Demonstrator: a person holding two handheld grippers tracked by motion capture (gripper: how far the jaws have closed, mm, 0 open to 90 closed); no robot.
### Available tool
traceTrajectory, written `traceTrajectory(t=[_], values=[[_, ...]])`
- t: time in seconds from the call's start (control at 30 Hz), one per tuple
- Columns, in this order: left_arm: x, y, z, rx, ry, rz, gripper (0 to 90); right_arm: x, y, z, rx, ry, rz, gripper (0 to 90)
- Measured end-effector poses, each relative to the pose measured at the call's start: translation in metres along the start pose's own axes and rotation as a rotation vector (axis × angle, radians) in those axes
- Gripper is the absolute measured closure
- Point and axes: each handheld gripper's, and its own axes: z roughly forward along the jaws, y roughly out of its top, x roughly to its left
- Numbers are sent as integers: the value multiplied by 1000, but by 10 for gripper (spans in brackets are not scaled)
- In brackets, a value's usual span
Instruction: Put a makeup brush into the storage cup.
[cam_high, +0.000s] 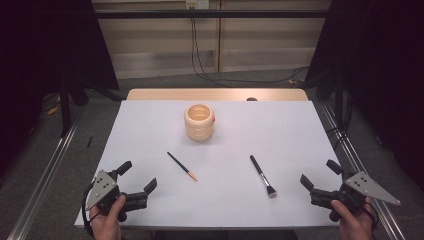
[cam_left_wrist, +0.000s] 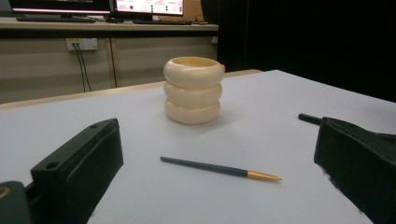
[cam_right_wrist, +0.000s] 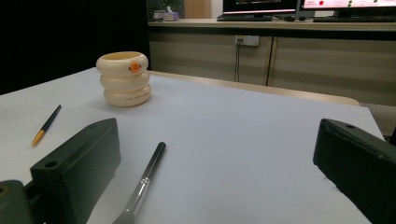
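Grippers — left gripper (cam_high: 137, 176) and right gripper (cam_high: 318, 173) — are hovering wide and empty; approaching pencil (cam_high: 182, 166) and brush (cam_high: 263, 175) crosswise should be helping.

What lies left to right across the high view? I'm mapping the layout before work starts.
Left hand-held gripper → pencil → holder → brush → right hand-held gripper.

You find no readable text: dotted line on cream holder (cam_right_wrist: 125, 79) at 10 o'clock too small; monitor screens (cam_right_wrist: 345, 4) at 1 o'clock blurred.
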Motion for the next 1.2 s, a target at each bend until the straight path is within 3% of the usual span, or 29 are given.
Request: traceTrajectory(t=[0.13, 0.5, 0.67, 0.9, 1.2], values=[[-1, 1, -2, 3, 0, 12, 11, 1, -1, 2, 13, 19, -1, 6], [-4, 2, 0, 30, -27, -6, 11, 0, -3, 7, 35, 37, 5, 4], [-5, 2, -1, 37, -15, -6, 11, 3, -3, 9, 39, 64, -3, 5], [-9, 3, 2, 71, -49, 29, 16, 4, -1, 9, 32, 72, 3, 5], [-10, 11, 5, 76, -77, 24, 14, 7, -1, 10, 40, 80, -2, 5]])
